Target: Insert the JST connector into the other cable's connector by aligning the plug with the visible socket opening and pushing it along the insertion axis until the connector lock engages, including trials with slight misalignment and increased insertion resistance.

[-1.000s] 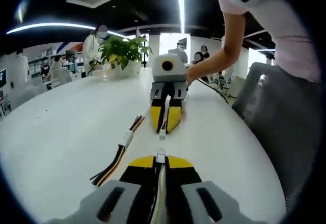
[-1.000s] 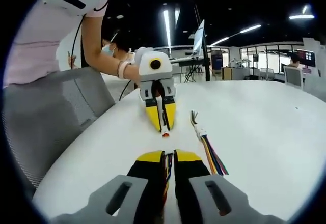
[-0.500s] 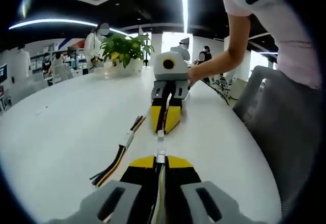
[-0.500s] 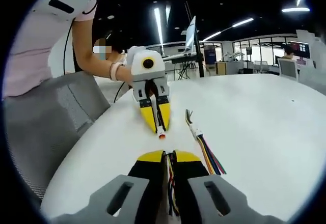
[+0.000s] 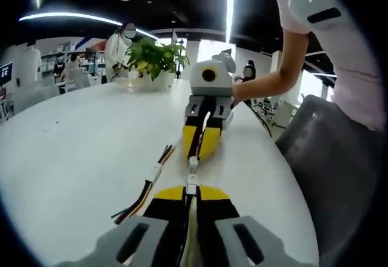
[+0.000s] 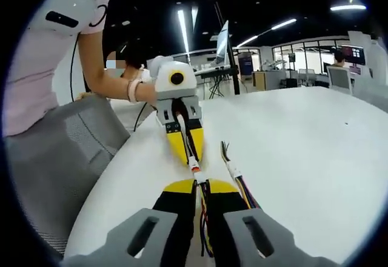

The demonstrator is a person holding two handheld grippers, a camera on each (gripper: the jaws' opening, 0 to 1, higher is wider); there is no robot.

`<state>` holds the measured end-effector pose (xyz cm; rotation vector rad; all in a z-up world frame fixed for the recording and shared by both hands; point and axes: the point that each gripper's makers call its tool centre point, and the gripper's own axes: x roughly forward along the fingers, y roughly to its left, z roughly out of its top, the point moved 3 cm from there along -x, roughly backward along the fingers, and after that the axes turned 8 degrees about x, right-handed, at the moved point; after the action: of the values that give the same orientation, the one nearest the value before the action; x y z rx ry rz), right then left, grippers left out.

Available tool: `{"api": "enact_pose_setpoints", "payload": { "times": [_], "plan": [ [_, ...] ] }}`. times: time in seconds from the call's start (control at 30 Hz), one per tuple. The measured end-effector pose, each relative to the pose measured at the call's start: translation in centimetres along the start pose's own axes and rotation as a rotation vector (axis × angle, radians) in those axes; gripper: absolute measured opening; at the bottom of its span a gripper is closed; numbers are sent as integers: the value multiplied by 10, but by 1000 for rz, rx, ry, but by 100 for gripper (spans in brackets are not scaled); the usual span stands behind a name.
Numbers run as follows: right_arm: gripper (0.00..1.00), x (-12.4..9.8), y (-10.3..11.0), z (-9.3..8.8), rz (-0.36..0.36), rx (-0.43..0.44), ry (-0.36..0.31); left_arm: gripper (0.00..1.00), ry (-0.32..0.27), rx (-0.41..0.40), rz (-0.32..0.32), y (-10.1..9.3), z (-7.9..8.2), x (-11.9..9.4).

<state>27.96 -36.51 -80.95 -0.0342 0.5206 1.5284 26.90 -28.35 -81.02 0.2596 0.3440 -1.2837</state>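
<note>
In the left gripper view my left gripper (image 5: 191, 189) is shut on a cable whose small white connector (image 5: 191, 186) sticks out of the yellow tips. Facing it nose to nose is my right gripper (image 5: 193, 159), shut on the second cable's white connector (image 5: 193, 163). In the right gripper view my right gripper (image 6: 201, 185) holds multi-coloured wires between shut jaws. The left gripper (image 6: 193, 161) points at it with a white and red connector (image 6: 196, 169) at its tip. The two connectors touch or nearly touch; I cannot tell whether they are locked.
A spare cable (image 5: 147, 183) with a white plug and coloured wires lies on the white table (image 5: 79, 139), also seen as a loose cable (image 6: 235, 174). A potted plant (image 5: 154, 59) stands far back. A grey chair (image 6: 54, 158) and the person's arm (image 5: 273, 82) flank the table edge.
The two grippers have drawn closer along their common line, and the gap between the connectors has closed. The spare cable has stayed where it lay.
</note>
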Motion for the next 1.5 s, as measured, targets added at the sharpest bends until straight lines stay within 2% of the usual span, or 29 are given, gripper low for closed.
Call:
{"api": "enact_pose_setpoints", "payload": {
  "times": [0.83,1.5],
  "plan": [
    [3,11,9,0,-2,25,11,0,12,50,7,6,-2,-1],
    [3,12,4,-5,-11,31,40,0,24,17,7,-1,1,6]
  ]
}}
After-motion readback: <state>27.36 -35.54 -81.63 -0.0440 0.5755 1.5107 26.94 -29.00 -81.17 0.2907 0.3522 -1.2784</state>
